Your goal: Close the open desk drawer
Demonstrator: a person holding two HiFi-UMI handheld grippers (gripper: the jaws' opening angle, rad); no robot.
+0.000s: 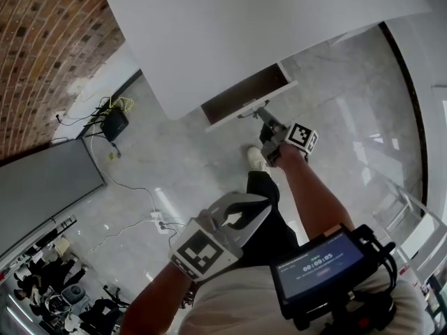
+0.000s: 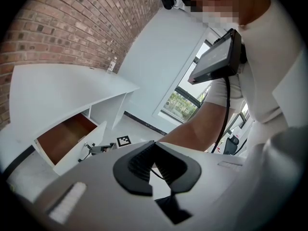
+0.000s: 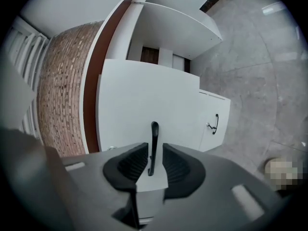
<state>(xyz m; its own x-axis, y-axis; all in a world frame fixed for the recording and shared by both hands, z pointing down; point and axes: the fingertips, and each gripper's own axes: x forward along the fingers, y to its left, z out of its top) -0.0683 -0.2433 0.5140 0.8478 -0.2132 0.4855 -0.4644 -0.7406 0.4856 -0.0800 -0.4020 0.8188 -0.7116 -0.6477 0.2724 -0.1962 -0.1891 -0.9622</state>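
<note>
Right tool (image 3: 154, 163) straddles the handle (image 3: 154, 143) of the drawer (image 1: 246, 98), jaws slightly apart, not clamped. Left tool (image 2: 155, 163) hangs open and empty. The drawer sticks out from under the counter (image 1: 265, 26). Imo a skewed push could slip off the handle or jam it crooked.

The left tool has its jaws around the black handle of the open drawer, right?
No, it is the right tool. The right gripper view shows its jaws standing either side of the black handle, on the front of the open drawer.
</note>
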